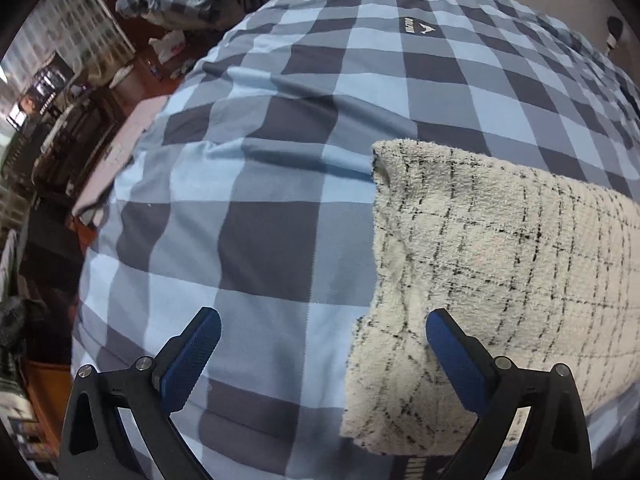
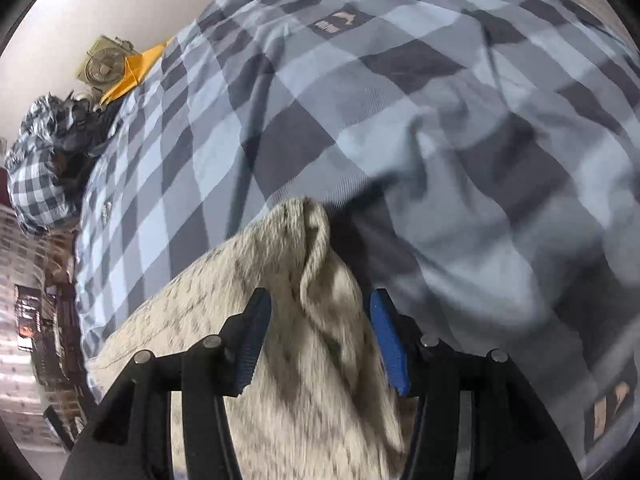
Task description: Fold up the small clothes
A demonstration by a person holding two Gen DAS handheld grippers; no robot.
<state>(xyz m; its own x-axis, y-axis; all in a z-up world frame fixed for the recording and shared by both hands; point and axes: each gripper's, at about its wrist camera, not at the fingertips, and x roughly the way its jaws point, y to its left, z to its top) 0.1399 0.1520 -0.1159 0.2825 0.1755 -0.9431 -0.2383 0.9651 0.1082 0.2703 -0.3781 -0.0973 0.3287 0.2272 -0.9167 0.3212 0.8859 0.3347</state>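
Right gripper (image 2: pixel 316 320) is pointing steeply down over the bed, jaws partly apart, with a raised fold of the cream plaid-lined fleece garment (image 2: pixel 280 320) sitting between the blue pads (image 2: pixel 386 340); pads are not visibly pressing it, so it reads as let go rather than gripped, though the picture is motion-blurred. Left gripper (image 1: pixel 324 344) is hanging wide open above the garment's left edge, holding nothing; one finger (image 1: pixel 452 356) is lying over the fleece, the other over bare cover.

Garment (image 1: pixel 500 260) is lying on the blue-and-grey checked duvet (image 1: pixel 280 160), on the right side of the left wrist view, looking doubled over with a thick rounded upper edge and a fairly straight left edge. Judging by that, at least one fold is in; the bunched ridge near the right gripper is looking untidy, so smoothing and probably another fold are left. Cannot tell the garment type or how many layers.

Around: a crumpled checked pillow or bundle (image 2: pixel 36 168) at the far end of the bed, an orange sheet edge (image 2: pixel 132 72) and a small fan (image 2: pixel 102 66) by the wall, cluttered shelves and reddish floor (image 1: pixel 48 392) off the bed's side. Nothing is lying on the garment or blocking either gripper; the soft, wrinkled duvet under it may be making flat creases harder.
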